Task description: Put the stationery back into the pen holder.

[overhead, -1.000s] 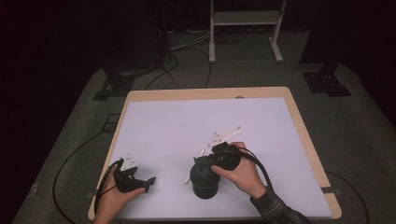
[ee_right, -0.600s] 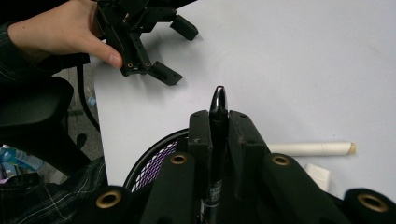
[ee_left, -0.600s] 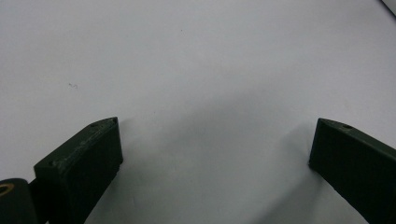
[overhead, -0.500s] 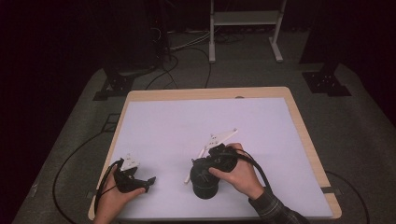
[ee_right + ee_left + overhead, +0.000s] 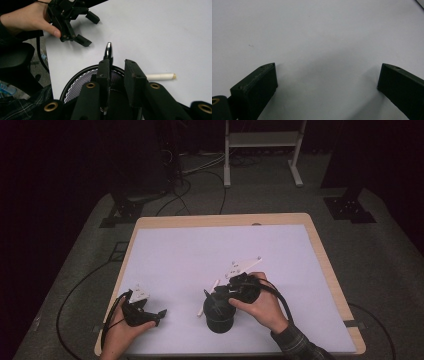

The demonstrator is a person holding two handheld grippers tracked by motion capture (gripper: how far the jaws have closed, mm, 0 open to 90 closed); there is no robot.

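Pen point(image 5: 108, 51) over mesh cup point(image 5: 75, 82)

The table point(image 5: 320, 270) carries one black mesh cup point(image 5: 218, 312), one black pen point(image 5: 108, 50) and one white stick point(image 5: 160, 76).

Mesh cup point(image 5: 218, 312) is stood on worktop point(image 5: 200, 255) directly under right claw point(image 5: 117, 65); pen point(image 5: 108, 51) positioned at claw's left jaw, white stick point(image 5: 160, 76) just right.

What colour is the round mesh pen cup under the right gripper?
Black mesh cup; the right gripper view shows it best.
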